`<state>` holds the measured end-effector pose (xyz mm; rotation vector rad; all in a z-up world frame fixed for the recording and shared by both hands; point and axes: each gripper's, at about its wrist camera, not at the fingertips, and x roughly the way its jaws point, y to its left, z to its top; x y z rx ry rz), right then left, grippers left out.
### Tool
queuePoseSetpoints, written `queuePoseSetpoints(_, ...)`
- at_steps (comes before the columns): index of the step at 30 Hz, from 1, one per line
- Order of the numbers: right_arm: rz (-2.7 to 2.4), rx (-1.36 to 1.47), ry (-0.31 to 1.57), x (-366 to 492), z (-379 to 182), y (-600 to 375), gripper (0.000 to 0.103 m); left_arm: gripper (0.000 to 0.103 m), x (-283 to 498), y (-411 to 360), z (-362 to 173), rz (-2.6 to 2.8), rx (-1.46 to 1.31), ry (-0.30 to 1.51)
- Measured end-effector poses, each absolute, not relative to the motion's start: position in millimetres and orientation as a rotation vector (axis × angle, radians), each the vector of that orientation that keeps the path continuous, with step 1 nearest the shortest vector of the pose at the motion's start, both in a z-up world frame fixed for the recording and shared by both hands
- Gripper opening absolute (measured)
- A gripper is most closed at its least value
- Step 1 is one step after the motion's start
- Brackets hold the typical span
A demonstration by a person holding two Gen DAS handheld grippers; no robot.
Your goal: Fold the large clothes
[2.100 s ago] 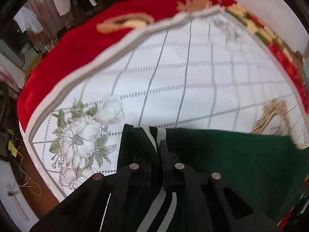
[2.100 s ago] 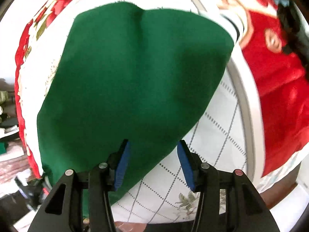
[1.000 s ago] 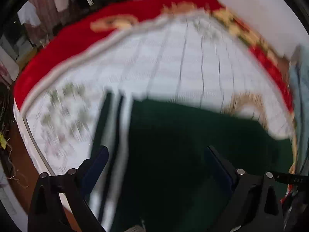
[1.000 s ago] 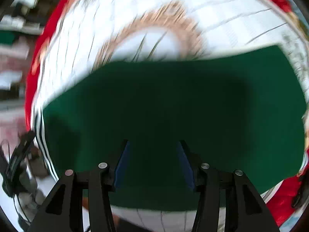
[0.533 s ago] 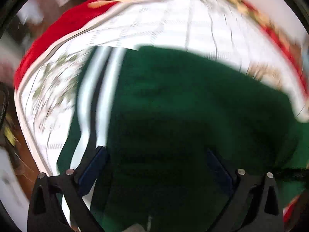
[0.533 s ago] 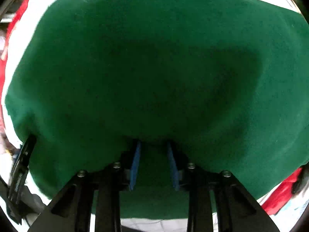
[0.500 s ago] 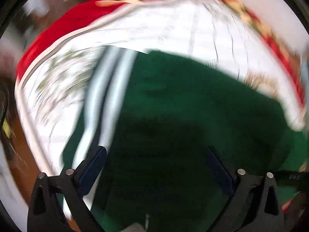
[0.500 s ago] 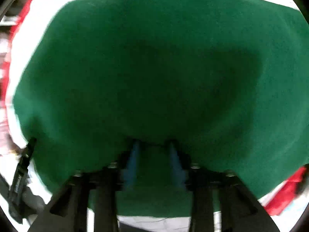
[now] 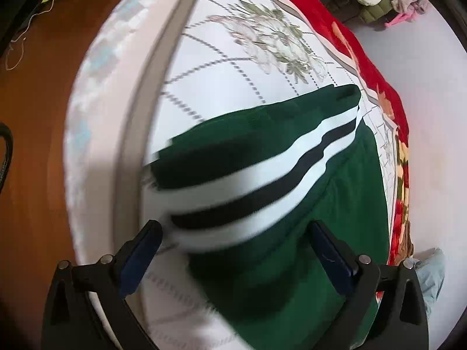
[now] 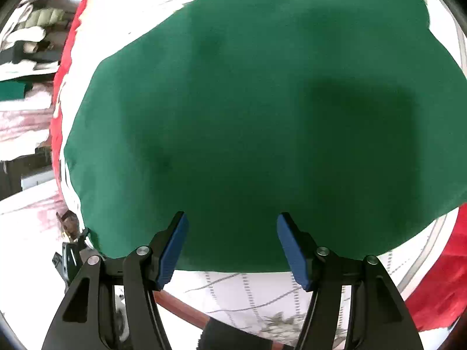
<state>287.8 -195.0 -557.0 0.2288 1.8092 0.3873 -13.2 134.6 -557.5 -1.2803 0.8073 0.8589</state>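
A dark green garment (image 9: 315, 233) with white and black stripes (image 9: 262, 180) lies folded on a white floral sheet (image 9: 221, 58). In the left wrist view my left gripper (image 9: 233, 250) is open, hovering over the striped edge with nothing between its blue pads. In the right wrist view the same green garment (image 10: 248, 116) fills most of the frame as a flat panel. My right gripper (image 10: 232, 242) is open just above the garment's near edge and holds nothing.
A red floral blanket (image 9: 373, 70) borders the sheet on the far side. The bed edge (image 9: 96, 145) and a brown wood floor (image 9: 32, 116) lie to the left. Piled clothes (image 9: 379, 3) sit beyond the bed. A red cloth (image 10: 443, 285) lies at the right.
My right gripper has opened and let go of the green cloth it pinched half a second ago. My left gripper swung toward the striped edge near the bed side.
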Motion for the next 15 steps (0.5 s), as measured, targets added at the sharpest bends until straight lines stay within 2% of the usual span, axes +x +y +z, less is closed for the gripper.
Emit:
queuePoseSetpoints(1,0.383,0.232,1.810,290,-560,-199,0.065,0.099,-6,136,-557,0.873,-1.247,0.800)
queuePoseSetpoints(3,0.376,0.226,1.813,291,-564,-206,0.065,0.080,8,137,-550,0.905,-1.133,0.799)
queuePoseSetpoints(4,0.374,0.222,1.814,291,-567,-207,0.065,0.075,15,137,-548,0.913,-1.082,0.801)
queuePoseSetpoints(5,0.379,0.227,1.814,291,-569,-207,0.065,0.058,22,136,-542,0.916,-1.029,0.797)
queuePoseSetpoints(6,0.381,0.230,1.814,288,-571,-204,0.065,0.035,29,137,-537,0.912,-0.979,0.794)
queuePoseSetpoints(9,0.397,0.212,1.808,284,-575,-192,0.065,0.028,38,132,-507,0.864,-0.914,0.749)
queuePoseSetpoints(13,0.428,0.222,1.809,288,-571,-193,0.065,0.026,30,127,-454,0.709,-0.972,0.565)
queuePoseSetpoints(15,0.432,0.218,1.809,289,-570,-195,0.065,0.026,33,127,-452,0.632,-0.994,0.520)
